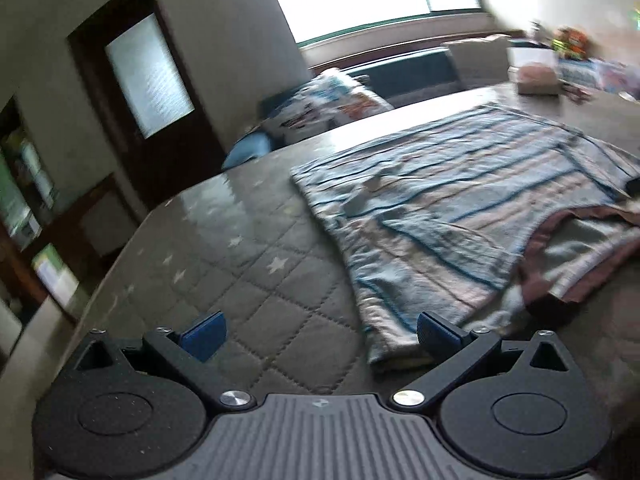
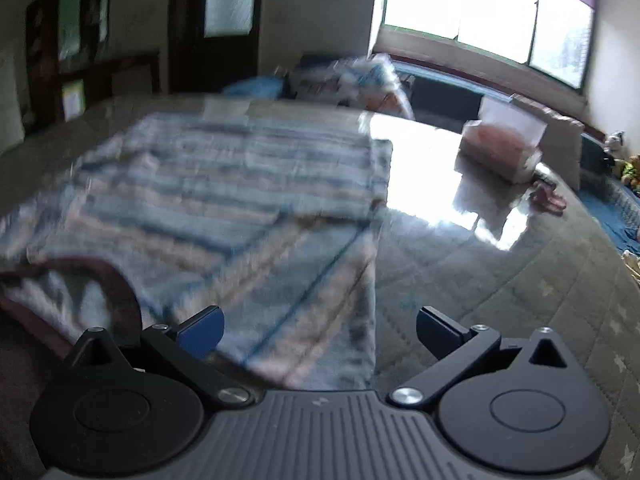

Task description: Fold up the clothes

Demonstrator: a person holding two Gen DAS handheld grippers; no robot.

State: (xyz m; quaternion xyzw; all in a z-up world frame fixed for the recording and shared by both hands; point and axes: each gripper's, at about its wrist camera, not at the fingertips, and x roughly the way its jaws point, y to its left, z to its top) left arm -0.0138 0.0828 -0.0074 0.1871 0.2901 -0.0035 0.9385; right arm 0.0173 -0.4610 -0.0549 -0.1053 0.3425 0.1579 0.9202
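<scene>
A blue, white and pink striped shirt [image 1: 448, 208] with a dark maroon collar [image 1: 560, 240] lies spread flat on a grey quilted star-print table cover [image 1: 240, 248]. My left gripper [image 1: 320, 338] is open and empty, just above the cover, with its right pad at the shirt's near left corner. In the right wrist view the same shirt [image 2: 224, 216] is blurred, its collar [image 2: 108, 280] at the lower left. My right gripper [image 2: 320, 332] is open and empty over the shirt's near right edge.
A tissue box [image 2: 500, 152] and a small pink item [image 2: 548, 200] sit on the far part of the cover. Pillows [image 1: 320, 108] and a dark sofa [image 1: 416, 72] lie beyond the far edge, under bright windows. A dark door [image 1: 148, 92] stands at the left.
</scene>
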